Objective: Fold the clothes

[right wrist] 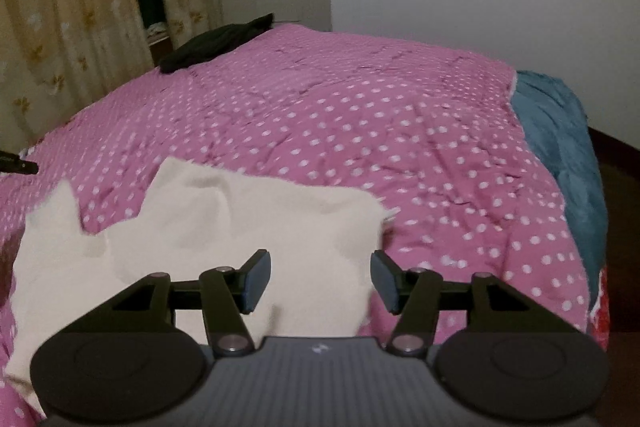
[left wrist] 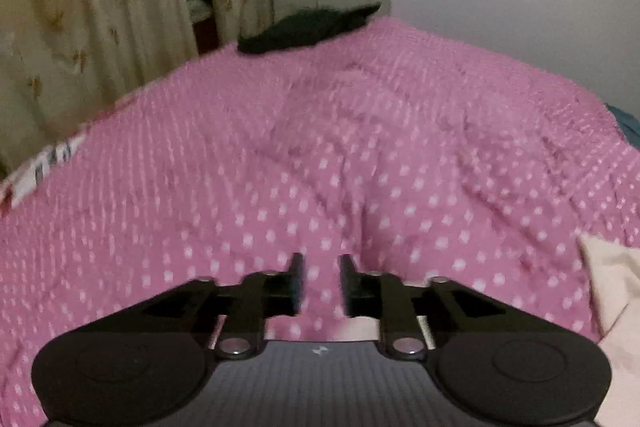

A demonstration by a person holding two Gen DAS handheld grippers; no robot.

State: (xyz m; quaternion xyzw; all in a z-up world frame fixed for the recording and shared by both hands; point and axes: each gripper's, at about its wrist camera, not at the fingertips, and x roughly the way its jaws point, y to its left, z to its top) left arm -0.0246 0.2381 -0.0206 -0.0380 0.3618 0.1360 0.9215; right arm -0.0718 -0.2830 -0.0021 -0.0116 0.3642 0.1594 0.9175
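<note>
Both grippers, left gripper (left wrist: 320, 269) and right gripper (right wrist: 320, 267), have fingers apart, holding nothing, above the cream cloth (right wrist: 224, 223) on the pink dotted blanket (right wrist: 360, 115).

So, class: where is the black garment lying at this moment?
The black garment lies at the far left corner of the pink dotted bedspread, beside the curtain, well beyond the cream cloth.

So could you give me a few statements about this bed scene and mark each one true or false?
1. The cream garment lies on the pink dotted bedspread. True.
2. The right gripper clamps the cream garment. False: its jaws stand open above it.
3. A dark garment lies at the bed's far edge. True.
4. The left gripper holds a sock. False: nothing is between its jaws.
5. The curtains are blue. False: they are beige.
</note>
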